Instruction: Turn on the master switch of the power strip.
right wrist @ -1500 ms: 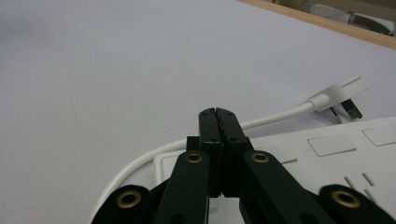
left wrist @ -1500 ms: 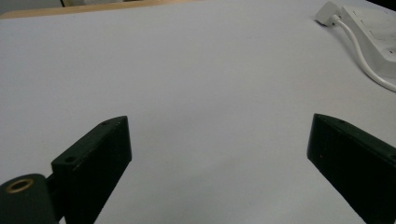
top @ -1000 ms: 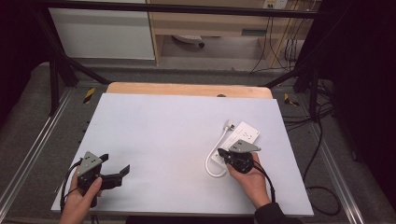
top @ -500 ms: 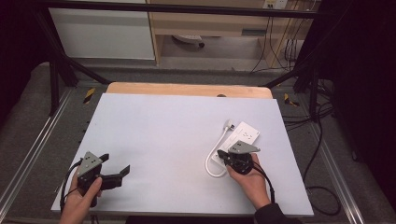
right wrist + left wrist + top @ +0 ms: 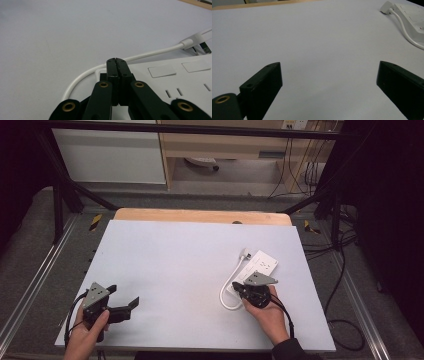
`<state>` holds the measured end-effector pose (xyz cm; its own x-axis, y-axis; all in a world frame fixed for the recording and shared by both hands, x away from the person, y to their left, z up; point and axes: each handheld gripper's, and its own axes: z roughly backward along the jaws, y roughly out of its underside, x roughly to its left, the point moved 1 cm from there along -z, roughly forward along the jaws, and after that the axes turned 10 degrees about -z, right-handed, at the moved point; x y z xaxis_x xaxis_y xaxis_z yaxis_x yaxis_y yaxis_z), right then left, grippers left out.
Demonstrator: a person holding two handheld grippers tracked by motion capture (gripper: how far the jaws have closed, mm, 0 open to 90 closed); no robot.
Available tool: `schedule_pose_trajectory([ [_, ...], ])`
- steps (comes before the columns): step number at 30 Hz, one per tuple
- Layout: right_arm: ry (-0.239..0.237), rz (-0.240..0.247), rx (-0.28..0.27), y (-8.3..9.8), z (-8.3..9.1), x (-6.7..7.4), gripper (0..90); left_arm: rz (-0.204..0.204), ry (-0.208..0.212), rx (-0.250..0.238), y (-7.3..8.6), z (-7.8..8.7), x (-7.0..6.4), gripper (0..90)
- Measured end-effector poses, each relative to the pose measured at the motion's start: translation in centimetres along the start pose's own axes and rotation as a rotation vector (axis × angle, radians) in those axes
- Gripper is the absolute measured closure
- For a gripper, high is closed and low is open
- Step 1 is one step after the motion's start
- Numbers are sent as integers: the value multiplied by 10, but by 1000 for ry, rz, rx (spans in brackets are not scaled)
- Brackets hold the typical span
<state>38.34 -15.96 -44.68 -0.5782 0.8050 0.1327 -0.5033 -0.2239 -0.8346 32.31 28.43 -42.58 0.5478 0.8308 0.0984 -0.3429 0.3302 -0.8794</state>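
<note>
Nothing had shifted across the last second — both hands sat where they were, so I judged the work paused just at the point of contact.

Nearest me, my right gripper (image 5: 239, 289) rested at the near end of the white power strip (image 5: 260, 267). In the right gripper view its jaws were pressed flat together with nothing between them, their tips over the strip's near corner; whether they touched it I could not tell. The strip's white cable (image 5: 229, 290) looped out on its left, and its plug (image 5: 245, 253) lay just beyond the strip's far left corner.

Well to the left of the strip, my left gripper (image 5: 122, 299) sat low over bare tabletop (image 5: 175, 255), jaws spread wide and empty.

Left of the strip the surface lay open for moving — to its right the table edge ran close, and beyond its far end little table remained.
</note>
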Motion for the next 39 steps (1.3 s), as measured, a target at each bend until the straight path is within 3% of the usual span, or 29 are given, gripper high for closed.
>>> schedule_pose_trajectory([
  [39,1,-9,23,2,-1,-1,900,0,6,3,0,0,0,64],
])
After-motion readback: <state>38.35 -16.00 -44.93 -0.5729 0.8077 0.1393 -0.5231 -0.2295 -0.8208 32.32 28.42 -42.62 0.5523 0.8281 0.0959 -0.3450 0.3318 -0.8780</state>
